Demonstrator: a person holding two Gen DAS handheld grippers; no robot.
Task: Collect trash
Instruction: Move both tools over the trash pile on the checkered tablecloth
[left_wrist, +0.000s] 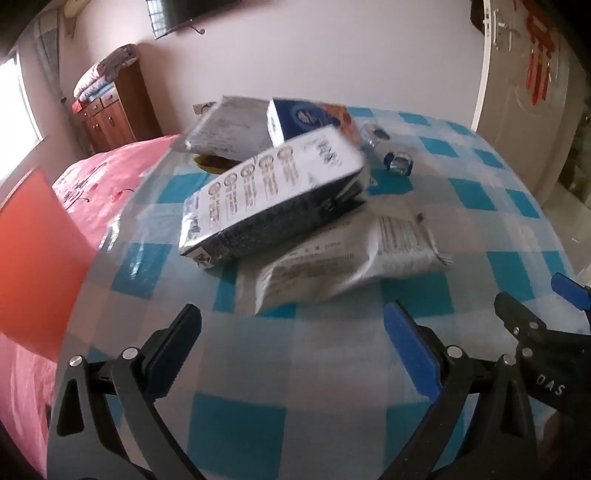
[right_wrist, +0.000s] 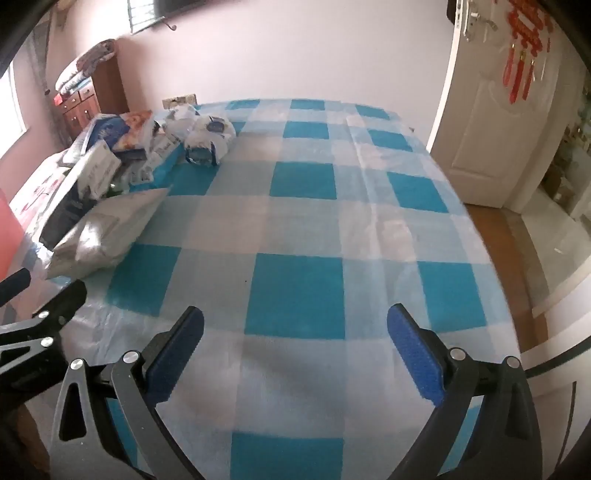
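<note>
Trash sits clustered on the far-left part of the checkered tablecloth: a white carton lies tilted across a flattened silver pouch, with a blue box and a crumpled plastic bottle behind them. Left gripper hovers just short of the pouch, jaws spread wide and empty; right gripper stands equally wide and empty over bare cloth, well apart from the pile. Risk assessment: the carton rests loosely on the pouch (no visible support beyond it), so gripping the pouch first would likely tip the carton off. Slack cloth could also snag between the pads on a low approach.
</note>
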